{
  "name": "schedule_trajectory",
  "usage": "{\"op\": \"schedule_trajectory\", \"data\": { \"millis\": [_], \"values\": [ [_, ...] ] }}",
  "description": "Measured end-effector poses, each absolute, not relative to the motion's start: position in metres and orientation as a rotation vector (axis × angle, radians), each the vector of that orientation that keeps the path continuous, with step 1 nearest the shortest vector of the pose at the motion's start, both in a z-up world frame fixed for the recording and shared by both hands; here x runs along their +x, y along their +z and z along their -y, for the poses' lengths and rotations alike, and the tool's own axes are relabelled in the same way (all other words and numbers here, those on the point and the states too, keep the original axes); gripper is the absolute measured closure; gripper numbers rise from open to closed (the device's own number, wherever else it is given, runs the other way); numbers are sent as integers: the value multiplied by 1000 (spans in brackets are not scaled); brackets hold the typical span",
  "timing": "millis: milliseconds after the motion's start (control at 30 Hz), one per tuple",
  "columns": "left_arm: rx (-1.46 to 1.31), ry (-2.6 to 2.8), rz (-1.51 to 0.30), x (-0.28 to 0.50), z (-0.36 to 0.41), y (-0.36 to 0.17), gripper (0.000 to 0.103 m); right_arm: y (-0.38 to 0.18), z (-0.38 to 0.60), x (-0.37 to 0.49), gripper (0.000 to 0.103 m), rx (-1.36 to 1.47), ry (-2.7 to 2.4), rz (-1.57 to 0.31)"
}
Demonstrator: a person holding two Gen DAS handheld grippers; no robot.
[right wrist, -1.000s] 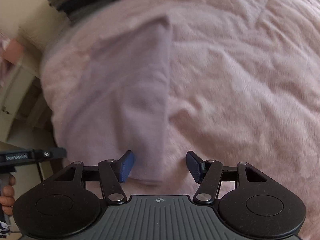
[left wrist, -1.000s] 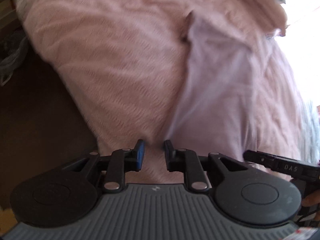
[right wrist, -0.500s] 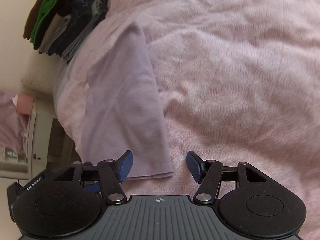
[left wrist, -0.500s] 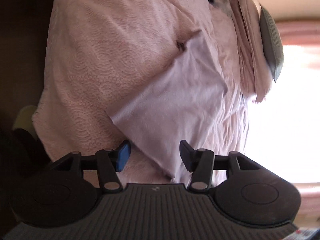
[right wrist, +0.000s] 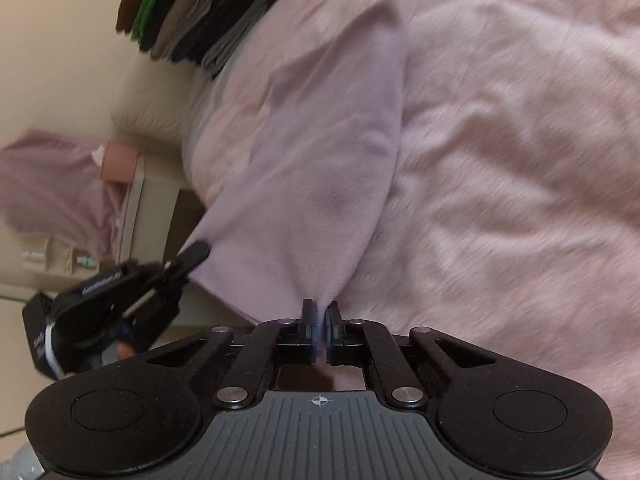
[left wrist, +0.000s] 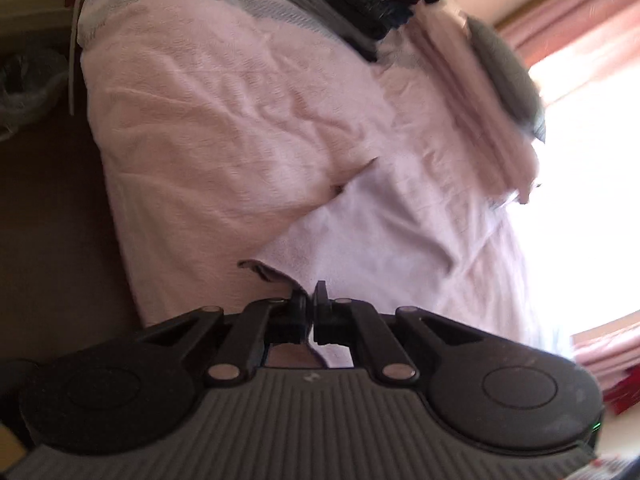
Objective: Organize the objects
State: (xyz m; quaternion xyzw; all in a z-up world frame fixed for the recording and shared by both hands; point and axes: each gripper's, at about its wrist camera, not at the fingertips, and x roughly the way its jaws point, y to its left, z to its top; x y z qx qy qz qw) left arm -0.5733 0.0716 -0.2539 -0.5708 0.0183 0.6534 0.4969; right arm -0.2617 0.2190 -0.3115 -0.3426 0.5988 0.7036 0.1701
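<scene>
A lilac cloth lies folded on the pink bedspread. My left gripper is shut on the cloth's near corner, which is pulled up into a small fold. My right gripper is shut on the other near corner, with lilac fabric pinched between its pads. In the right wrist view the left gripper shows at the cloth's left edge, with a person's hand behind it.
A stack of folded clothes sits at the far end of the bed. A grey pillow lies near the bright window. A pale bedside cabinet with a pink box stands left of the bed, beside dark floor.
Both grippers stood open over the cloth's near edge and have now shut on it. The pinched corners have risen slightly off the bedspread, and both views have rolled.
</scene>
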Motion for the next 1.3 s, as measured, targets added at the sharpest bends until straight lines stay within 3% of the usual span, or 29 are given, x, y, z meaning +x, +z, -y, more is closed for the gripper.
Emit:
{"op": "schedule_trajectory", "data": {
  "millis": [67, 133, 233, 333, 433, 633, 800, 867, 900, 933, 1300],
  "values": [
    [-1476, 1602, -43, -577, -70, -272, 97, -317, -225, -265, 85, -1087, 1947, -1625],
    [-1569, 1608, 67, -579, -55, -287, 83, -310, -238, -254, 66, -1053, 1980, -1580],
    [-1646, 1611, 213, -572, -34, -298, 72, -296, -270, -233, 54, -1013, 2018, -1466],
    [-1702, 1553, 297, -561, -27, -308, 67, -288, -314, -225, 48, -1015, 2065, -1318],
    [-1756, 1486, 359, -547, -29, -321, 67, -295, -344, -221, 47, -954, 2055, -1390],
    [-1829, 1457, 492, -522, -23, -335, 66, -312, -367, -227, 47, -675, 2044, -1612],
    [-1859, 1426, 490, -504, -18, -341, 67, -334, -396, -248, 47, -636, 2015, -1693],
    [-1843, 1445, 469, -501, -21, -341, 74, -343, -405, -256, 49, -635, 2004, -1708],
    [-1834, 1464, 441, -502, -23, -340, 98, -347, -406, -255, 80, -634, 2006, -1709],
    [-1829, 1467, 422, -504, -23, -339, 101, -349, -406, -255, 100, -649, 2009, -1715],
    [-1671, 1462, 174, -551, -8, -295, 103, -321, -303, -169, 101, -648, 1771, -1747]
  ]
}}
